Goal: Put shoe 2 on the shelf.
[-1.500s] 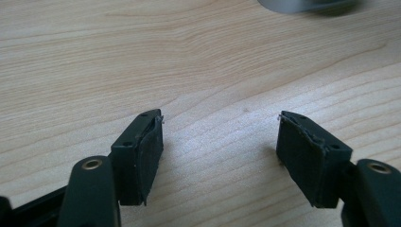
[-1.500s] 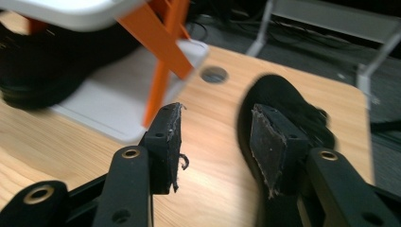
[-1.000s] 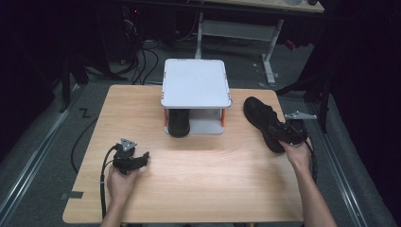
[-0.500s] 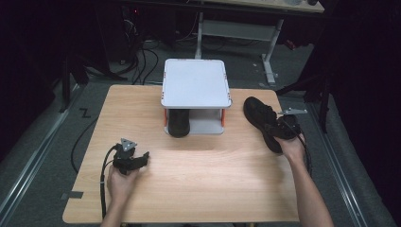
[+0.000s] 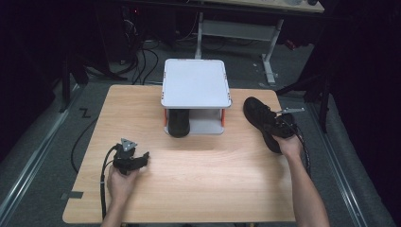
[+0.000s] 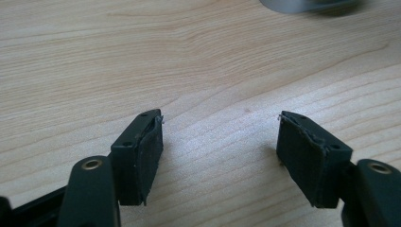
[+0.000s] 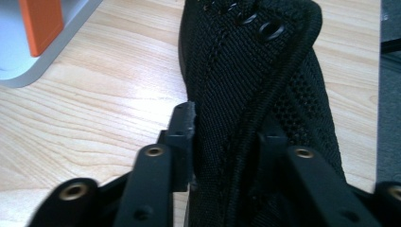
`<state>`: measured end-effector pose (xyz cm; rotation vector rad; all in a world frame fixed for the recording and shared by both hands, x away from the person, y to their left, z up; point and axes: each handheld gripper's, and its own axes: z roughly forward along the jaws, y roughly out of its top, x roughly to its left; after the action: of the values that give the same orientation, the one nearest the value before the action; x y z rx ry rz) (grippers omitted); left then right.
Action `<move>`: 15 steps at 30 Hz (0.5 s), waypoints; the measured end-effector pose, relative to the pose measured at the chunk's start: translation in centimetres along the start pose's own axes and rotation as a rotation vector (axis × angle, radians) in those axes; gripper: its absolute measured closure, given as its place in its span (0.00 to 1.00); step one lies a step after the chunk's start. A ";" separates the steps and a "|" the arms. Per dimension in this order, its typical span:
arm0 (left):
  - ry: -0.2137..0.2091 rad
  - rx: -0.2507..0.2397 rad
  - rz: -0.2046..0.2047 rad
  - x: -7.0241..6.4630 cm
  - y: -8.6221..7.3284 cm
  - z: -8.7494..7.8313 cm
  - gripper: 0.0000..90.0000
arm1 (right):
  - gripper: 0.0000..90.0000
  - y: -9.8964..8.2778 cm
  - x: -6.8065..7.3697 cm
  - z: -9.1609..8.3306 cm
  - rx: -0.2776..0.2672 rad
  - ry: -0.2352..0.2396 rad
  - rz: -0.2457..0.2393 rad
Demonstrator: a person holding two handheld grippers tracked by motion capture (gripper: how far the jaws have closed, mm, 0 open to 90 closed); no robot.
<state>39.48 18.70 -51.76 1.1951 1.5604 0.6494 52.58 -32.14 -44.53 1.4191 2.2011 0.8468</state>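
Right gripper view: the right gripper point(image 7: 227, 137) has just been closing, its fingers point(image 7: 182, 127) pinching the black shoe point(image 7: 255, 71) at the collar; grip firmly before lifting. The left gripper point(image 6: 220, 146) rests spread, empty.

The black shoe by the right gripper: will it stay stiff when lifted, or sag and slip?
The black shoe has a knit mesh upper, so it probably gives under the right gripper, whose jaws have just been closing on its side. The woven texture should resist slipping. Gripped near one end, the long shoe may droop or swing.

Black knit shoe point(image 7: 255, 71) (matt), wood-grain table point(image 5: 208, 179)
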 end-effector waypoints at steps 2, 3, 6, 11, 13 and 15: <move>-0.001 0.000 -0.005 0.0 0.0 0.0 0.36 | 0.83 0.0 0.0 0.0 0.002 0.023 -0.004; -0.001 0.000 -0.005 0.0 0.0 0.0 0.36 | 0.83 0.0 0.0 0.0 0.002 0.023 -0.004; -0.001 -0.001 -0.005 0.0 0.0 0.0 0.37 | 0.95 0.0 0.2 0.1 0.000 0.049 -0.021; 0.004 -0.004 -0.003 0.0 0.0 0.0 0.38 | 0.97 0.1 0.7 0.0 -0.002 0.028 -0.040; 0.004 -0.004 -0.004 0.0 0.0 0.0 0.38 | 0.98 0.1 0.8 0.0 -0.006 0.028 -0.045; 0.004 -0.004 -0.003 0.0 0.0 0.0 0.38 | 0.98 0.1 1.4 0.1 -0.011 0.010 -0.069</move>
<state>39.50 18.72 -51.75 1.1891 1.5637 0.6526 52.12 -30.82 -44.48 1.3280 2.2356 0.8426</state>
